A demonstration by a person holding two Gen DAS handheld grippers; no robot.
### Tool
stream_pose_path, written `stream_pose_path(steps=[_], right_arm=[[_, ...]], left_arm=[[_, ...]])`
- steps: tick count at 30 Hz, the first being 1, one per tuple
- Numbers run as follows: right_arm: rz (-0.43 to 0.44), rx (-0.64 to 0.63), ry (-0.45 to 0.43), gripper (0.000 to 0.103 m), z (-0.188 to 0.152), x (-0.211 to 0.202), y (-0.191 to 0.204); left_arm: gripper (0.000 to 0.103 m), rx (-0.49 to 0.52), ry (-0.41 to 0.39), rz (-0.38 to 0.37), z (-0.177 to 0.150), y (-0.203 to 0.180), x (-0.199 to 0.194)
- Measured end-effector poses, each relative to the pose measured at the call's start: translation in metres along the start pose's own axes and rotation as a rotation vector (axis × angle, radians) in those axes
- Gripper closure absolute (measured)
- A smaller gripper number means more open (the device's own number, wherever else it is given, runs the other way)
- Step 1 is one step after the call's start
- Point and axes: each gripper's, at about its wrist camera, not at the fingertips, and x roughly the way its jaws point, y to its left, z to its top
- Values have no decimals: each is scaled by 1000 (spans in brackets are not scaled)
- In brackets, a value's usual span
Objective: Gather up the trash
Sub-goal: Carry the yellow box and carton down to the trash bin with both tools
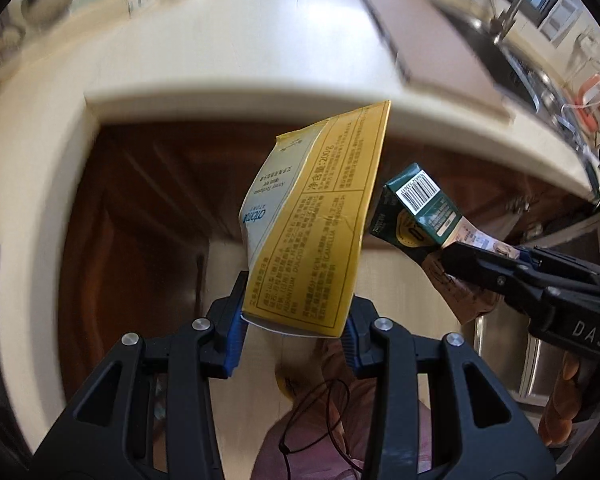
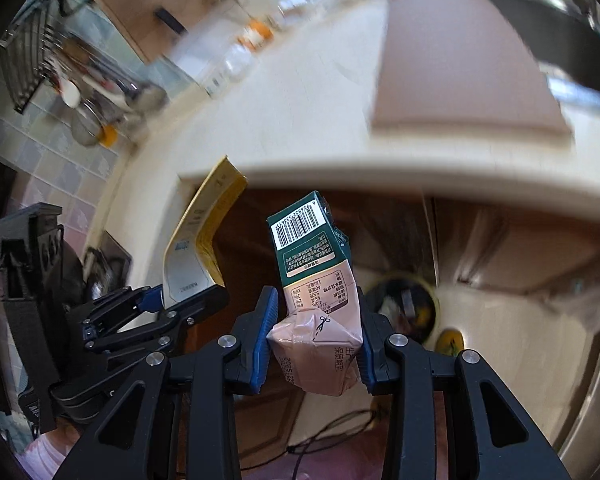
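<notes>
**Left wrist and right wrist views: 2 cartons held clear of the counter edge**

Left wrist view shows a yellow carton (image 1: pixel 320 220) with a white side panel and printed text, clamped at its lower end between the blue pads of the left gripper (image 1: pixel 296 320); its jaws are narrow and pressed on both sides of the carton, which leans up and to the right, its top corner overlapping the cream front edge of the surface (image 1: pixel 220 60). Just to the right, apart from it, a green carton (image 1: pixel 416 208) with a barcode on its end sits in the right gripper (image 1: pixel 460 264), which enters from the right edge; a hand (image 1: pixel 564 408) shows below that tool.

From the right wrist view, the green carton (image 2: pixel 312 248) turns pink toward its crumpled, folded lower end, and that end is squeezed between the blue pads of the right gripper (image 2: pixel 314 340); the jaws are narrow, holding it upright with a slight tilt. At left the left gripper (image 2: pixel 180 300) carries the yellow carton (image 2: pixel 204 232), tilted toward the counter.

Both cartons hang in front of the counter edge, over brown cabinet doors (image 1: pixel 140 208) and pale floor. A round bin (image 2: pixel 404 308) with scraps inside stands on the floor, behind the right gripper's right finger; a brown board (image 2: pixel 460 64) lies on the surface, blurred.
</notes>
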Motion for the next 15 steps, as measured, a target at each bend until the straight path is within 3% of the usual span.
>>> stream_pose_path(steps=[7,15], right_arm=[[-55,75,99,68,-57,72,-38],[-87,166,183,68,-94,209,-94]], left_arm=[[67,-40,139,-6,-50,4,97],[67,-69,223,8,-82,11,229]])
